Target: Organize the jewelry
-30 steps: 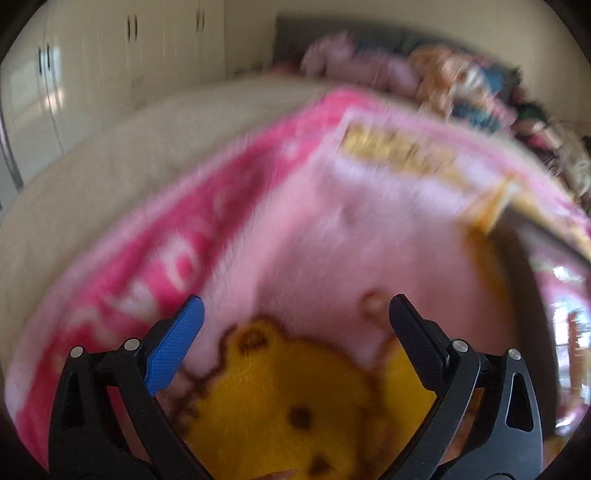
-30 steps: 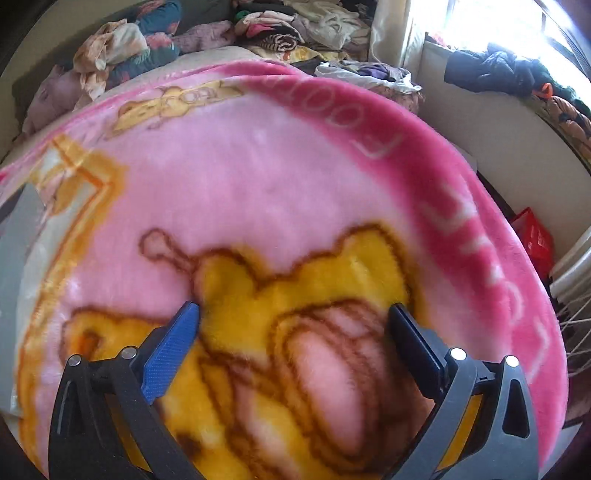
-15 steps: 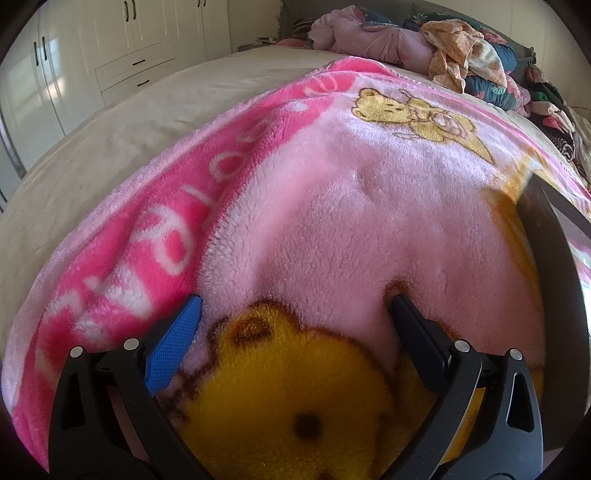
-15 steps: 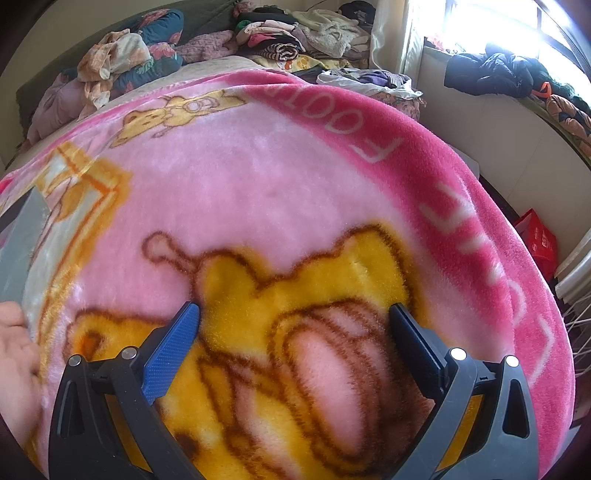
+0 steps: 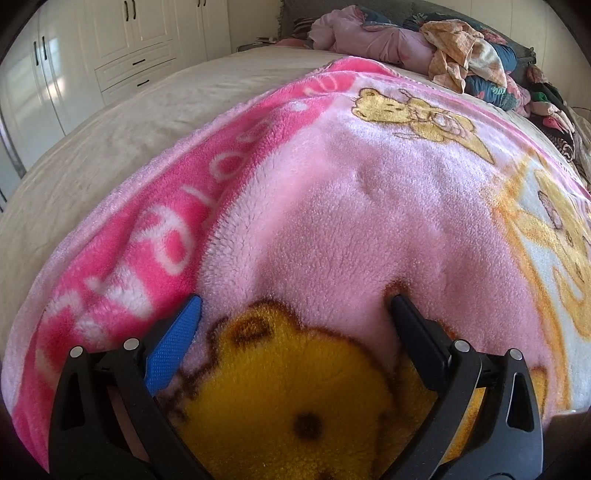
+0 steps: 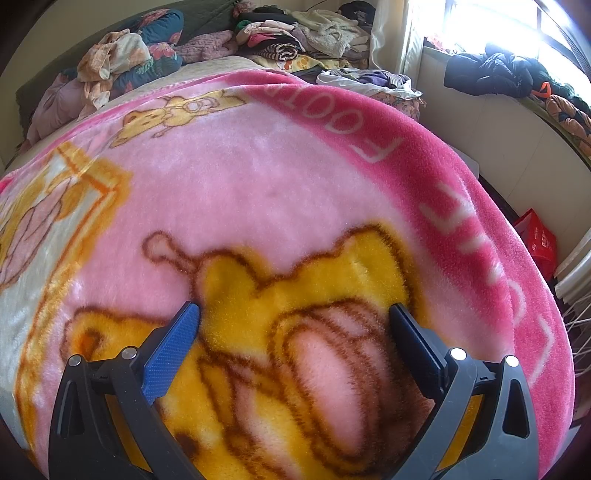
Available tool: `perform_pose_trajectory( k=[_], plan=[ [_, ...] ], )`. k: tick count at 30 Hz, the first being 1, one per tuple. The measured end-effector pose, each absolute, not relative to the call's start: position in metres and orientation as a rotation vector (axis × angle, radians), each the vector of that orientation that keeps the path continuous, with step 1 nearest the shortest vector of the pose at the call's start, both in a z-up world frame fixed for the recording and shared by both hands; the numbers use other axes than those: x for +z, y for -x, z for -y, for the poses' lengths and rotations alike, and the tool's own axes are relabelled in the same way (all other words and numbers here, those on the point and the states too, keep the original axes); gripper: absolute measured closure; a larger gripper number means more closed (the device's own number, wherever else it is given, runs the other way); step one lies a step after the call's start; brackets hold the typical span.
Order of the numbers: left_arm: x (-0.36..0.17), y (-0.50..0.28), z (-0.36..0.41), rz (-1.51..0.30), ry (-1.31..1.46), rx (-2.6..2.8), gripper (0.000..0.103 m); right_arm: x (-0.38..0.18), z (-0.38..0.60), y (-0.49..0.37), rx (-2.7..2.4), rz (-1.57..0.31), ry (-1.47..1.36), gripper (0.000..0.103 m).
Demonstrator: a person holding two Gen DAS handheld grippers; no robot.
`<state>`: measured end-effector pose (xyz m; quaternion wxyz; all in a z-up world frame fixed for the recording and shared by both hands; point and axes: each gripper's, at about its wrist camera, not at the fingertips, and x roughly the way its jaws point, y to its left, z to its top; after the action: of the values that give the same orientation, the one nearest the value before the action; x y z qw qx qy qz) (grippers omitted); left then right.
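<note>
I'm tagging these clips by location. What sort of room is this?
Most likely a bedroom. A pink cartoon-bear blanket lies spread over a bed, built-in white wardrobes line the wall, and clothes are heaped at the far end. Both grippers, left and right, are open.

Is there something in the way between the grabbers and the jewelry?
No jewelry shows in either view, so that cannot be judged. Both the left gripper and the right gripper have open, empty jaws over a pink blanket, with only clothes piled beyond it.
</note>
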<state>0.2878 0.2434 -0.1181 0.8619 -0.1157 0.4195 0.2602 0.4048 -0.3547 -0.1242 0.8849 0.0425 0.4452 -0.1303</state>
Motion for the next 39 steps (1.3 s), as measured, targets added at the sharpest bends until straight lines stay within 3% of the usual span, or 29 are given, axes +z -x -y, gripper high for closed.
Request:
perform_pose_trajectory(
  k=[39],
  plan=[
    [-0.1174, -0.2861, -0.2435, -0.875, 0.252, 0.546, 0.010, -0.1237, 0.3552, -0.4028, -0.271, -0.925, -0.089, 0.005]
  ],
)
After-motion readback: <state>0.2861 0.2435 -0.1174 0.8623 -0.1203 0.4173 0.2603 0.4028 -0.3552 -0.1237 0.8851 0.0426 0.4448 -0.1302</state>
